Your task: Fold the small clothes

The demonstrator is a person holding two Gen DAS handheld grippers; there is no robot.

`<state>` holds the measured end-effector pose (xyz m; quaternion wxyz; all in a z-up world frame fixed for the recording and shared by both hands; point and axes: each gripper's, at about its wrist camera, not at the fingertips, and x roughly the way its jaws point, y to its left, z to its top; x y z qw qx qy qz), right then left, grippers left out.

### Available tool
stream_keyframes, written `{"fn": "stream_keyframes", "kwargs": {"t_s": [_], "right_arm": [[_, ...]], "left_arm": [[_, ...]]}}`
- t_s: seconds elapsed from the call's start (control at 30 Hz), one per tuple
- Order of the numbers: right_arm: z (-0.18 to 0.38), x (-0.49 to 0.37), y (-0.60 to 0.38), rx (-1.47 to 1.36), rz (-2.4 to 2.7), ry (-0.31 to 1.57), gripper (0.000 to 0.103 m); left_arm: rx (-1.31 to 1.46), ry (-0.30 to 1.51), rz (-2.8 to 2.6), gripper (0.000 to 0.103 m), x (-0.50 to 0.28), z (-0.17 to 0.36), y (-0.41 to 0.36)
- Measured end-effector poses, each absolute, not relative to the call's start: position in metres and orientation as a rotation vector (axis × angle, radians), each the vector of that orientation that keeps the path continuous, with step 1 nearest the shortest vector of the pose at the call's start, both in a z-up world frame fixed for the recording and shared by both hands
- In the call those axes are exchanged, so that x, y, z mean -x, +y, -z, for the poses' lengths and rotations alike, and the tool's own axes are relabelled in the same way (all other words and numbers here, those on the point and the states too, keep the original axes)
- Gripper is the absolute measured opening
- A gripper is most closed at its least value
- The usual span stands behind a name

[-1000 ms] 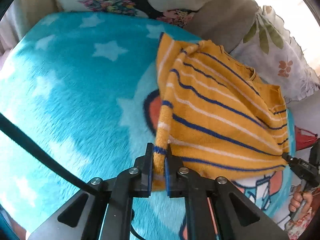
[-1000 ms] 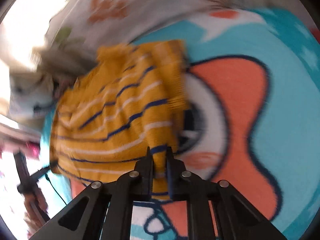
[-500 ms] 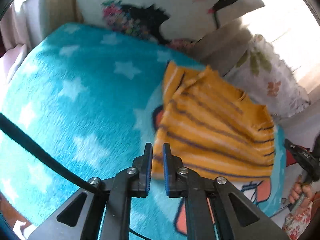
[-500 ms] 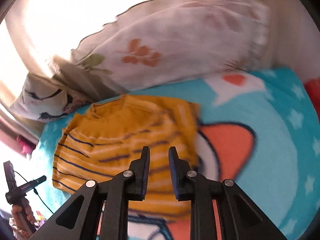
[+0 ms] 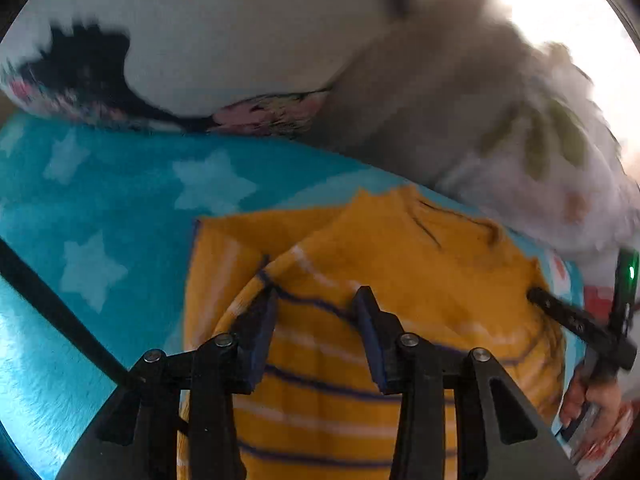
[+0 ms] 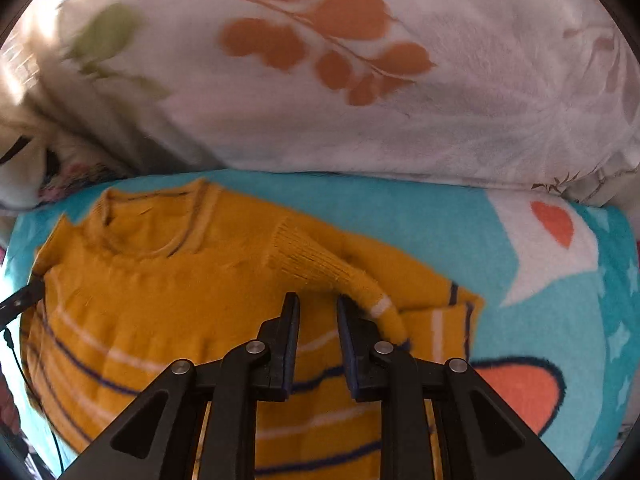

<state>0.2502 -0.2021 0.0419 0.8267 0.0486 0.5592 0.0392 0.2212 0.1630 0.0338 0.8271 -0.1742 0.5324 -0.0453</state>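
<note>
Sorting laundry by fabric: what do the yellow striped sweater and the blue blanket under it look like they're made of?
The yellow striped sweater looks like knitted yarn, possibly wool or acrylic: ribbed cuff, fuzzy matte surface. The blue blanket looks like plush fleece: short soft pile, printed stars.

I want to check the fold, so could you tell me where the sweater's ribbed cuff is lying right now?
In the right wrist view the ribbed cuff lies across the yellow striped sweater, just beyond the open right gripper and right of the neckline.

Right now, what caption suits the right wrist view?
Open right gripper poised over a striped yellow sweater on a blue blanket.
</note>
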Motion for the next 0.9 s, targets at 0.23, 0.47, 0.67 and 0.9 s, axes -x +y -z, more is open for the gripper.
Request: {"fn": "stream_keyframes", "kwargs": {"t_s": [0.23, 0.47, 0.67, 0.9], "right_arm": [[-0.037, -0.269, -0.25, -0.42, -0.079, 1.199, 0.021], [-0.066, -0.236, -0.306, -0.501, 0.024, 1.104, 0.061], [-0.072, -0.173, -0.331, -0.535, -0.01, 1.109, 0.061], [-0.054, -0.068, -0.334, -0.688, -0.131, 1.146, 0.063]], "left_arm": [[0.697, 1.134, 0.125, 0.039, -0.227, -0.03, 0.208], [0.67, 1.077, 0.054, 0.051, -0.188, -0.056, 0.23], [0.609, 1.072, -0.032, 0.062, -0.133, -0.061, 0.244], [0.679, 1.1, -0.033, 0.063, -0.07, -0.04, 0.244]]}}
